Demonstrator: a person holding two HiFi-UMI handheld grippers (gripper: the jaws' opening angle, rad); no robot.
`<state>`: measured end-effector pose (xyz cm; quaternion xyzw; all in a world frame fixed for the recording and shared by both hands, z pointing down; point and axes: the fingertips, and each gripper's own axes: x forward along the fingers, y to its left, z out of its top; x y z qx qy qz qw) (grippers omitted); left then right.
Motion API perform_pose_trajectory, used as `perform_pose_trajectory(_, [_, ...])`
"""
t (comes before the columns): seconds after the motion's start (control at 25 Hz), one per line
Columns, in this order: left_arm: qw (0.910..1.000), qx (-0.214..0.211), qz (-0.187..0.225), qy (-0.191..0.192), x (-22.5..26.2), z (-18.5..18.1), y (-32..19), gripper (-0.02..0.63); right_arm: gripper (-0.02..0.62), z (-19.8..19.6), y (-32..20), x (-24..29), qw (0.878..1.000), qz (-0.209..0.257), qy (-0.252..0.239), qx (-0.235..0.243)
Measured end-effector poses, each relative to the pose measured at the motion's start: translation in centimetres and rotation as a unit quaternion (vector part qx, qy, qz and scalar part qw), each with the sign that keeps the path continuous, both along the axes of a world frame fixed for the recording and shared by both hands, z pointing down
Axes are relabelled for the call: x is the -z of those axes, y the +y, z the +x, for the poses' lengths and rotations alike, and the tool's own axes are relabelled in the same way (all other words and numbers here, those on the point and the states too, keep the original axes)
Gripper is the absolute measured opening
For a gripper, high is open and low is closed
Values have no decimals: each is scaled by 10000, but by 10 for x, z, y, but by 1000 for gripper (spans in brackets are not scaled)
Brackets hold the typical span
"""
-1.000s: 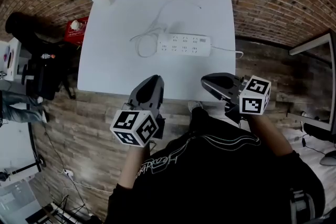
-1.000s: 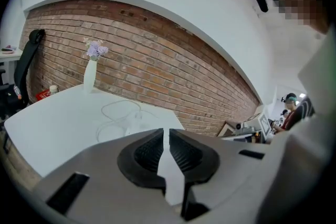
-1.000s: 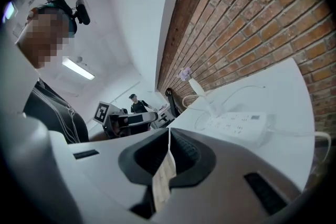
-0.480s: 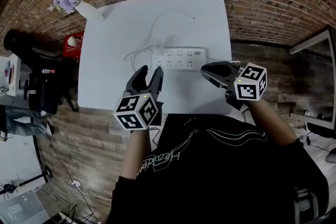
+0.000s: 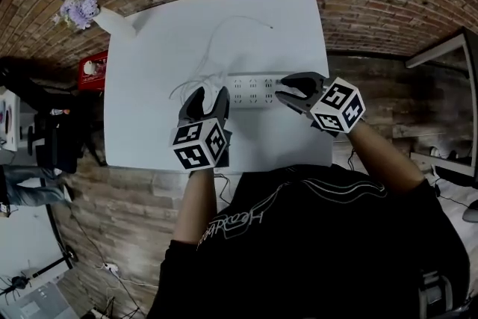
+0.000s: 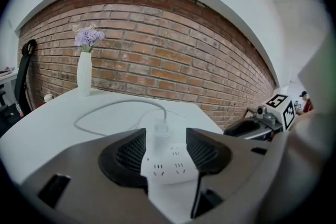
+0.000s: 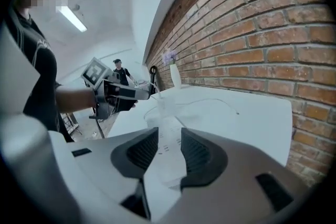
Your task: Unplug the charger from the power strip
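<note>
A white power strip (image 5: 255, 89) lies across the middle of the white table (image 5: 164, 131). A white charger (image 6: 159, 130) stands plugged into its left end, and its thin cable (image 6: 113, 108) loops away over the table. My left gripper (image 5: 210, 95) hovers at that left end with its jaws opening; the charger and strip (image 6: 169, 166) show in the gap, untouched. My right gripper (image 5: 282, 88) is at the strip's right end, pointing along it, also opening. The strip (image 7: 167, 152) runs between its pads without contact, and the charger (image 7: 160, 107) is at the far end.
A white vase of purple flowers (image 5: 110, 19) stands at the table's far left corner, and a red box (image 5: 90, 69) sits on the floor beyond the left edge. A brick wall runs behind the table. People stand in the room's background (image 7: 120, 68).
Both grippers have moved forward from the table's near edge to the two ends of the power strip. Both pairs of jaws have gone from shut to open.
</note>
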<state>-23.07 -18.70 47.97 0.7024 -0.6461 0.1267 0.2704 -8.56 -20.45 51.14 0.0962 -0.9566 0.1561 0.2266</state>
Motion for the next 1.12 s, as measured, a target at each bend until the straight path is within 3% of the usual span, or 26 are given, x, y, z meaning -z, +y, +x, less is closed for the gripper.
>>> perform_pose_trajectory(0.56, [9991,44,-310,-283,-39,3,-27,218,138,5,-2,-46,9937,674,755,488])
perform_pose_trajectory(0.92, [9976,9,-258,-640,-45,2,-32,136,137,5,-3,-48,9924,895,720,431])
perform_pose_trajectory(1.12, [9959,-10,-218,-874,-45,-1,-31,132,137,3,-3,-47,9929,894,649,444])
